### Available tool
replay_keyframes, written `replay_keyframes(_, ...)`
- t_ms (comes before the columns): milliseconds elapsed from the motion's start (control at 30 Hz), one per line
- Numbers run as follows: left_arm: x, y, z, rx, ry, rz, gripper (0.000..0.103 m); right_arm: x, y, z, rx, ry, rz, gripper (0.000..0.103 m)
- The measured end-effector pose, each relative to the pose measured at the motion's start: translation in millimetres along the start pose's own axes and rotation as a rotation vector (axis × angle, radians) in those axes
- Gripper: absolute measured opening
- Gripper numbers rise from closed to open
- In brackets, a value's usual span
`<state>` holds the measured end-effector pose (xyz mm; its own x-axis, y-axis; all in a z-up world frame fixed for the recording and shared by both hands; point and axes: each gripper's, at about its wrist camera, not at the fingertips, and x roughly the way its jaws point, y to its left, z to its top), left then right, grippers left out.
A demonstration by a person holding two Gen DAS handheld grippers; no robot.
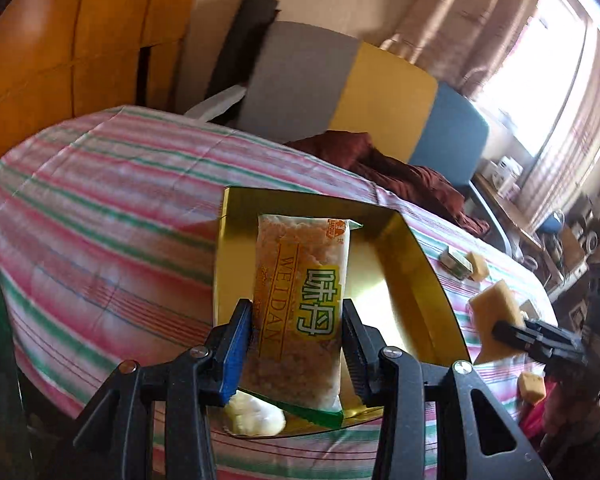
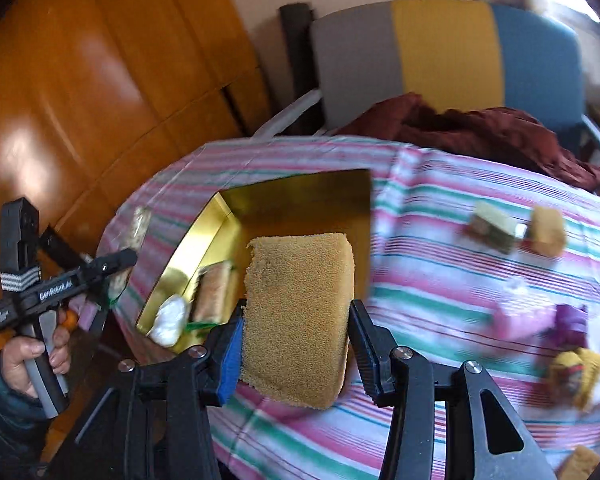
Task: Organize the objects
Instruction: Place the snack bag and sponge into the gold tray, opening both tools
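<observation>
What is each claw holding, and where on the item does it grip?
The left claw grips the snack packet across its lower half, by its long edges. The right claw grips the sponge cake by its two sides, low down.

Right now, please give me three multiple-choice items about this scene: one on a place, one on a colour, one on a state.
1. Where does the white wrapped lump lie?
A. in the gold tray
B. on the chair
C. on the floor

2. What colour is the middle band of the chair back?
A. red
B. yellow
C. white

3. What is between the jaws of the right gripper?
A. nothing
B. a spoon
C. the sponge cake

Answers:
1 A, it lies at the tray's near corner in both views.
2 B, yellow stands between the grey and blue bands.
3 C, both jaws press on the cake's sides, while the left gripper holds the snack packet.
</observation>
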<state>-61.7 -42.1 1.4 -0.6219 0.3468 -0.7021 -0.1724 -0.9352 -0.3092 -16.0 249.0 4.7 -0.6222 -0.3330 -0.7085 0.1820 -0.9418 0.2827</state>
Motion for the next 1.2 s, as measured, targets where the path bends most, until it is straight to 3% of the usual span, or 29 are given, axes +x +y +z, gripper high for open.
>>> replay_keyframes(233, 19.2, 9.3, 19.4, -0.022, 0.018, 0.006, 0.043, 34.1, 29.6, 5.2, -0.020, 0.075, -0.002, 0.049)
replay_keyframes(433, 38.1, -1.7, 43.0, 0.048, 0.016, 0.042, 0.044, 53.5, 30.6, 2.6, -0.010, 0.122, -0.030, 0.049)
replay_keyframes(600, 56.0, 3.4, 46.6, 0.047, 0.056, 0.122, 0.056, 73.6, 36.6, -3.3, 0.029, 0.159, 0.107, 0.057)
replay_keyframes(667, 56.1, 7.8, 42.9, 0.028, 0.063, 0.120, 0.058, 80.1, 40.3, -8.1, 0.047, 0.175, 0.167, 0.069)
replay_keyframes(733, 50.4, 10.8, 37.7, 0.012, 0.061, 0.115, 0.058, 81.3, 44.5, -11.7, 0.044, 0.182, 0.188, 0.070)
replay_keyframes(900, 25.9, 5.1, 19.6, 0.013, 0.020, 0.122, 0.058, 72.6, 47.7, -18.1, 0.021, 0.172, 0.153, 0.072)
replay_keyframes(1200, -4.2, -21.0, -9.2, 0.044, -0.035, 0.172, 0.058, 40.3, 61.3, -17.5, -0.065, 0.049, -0.010, 0.096)
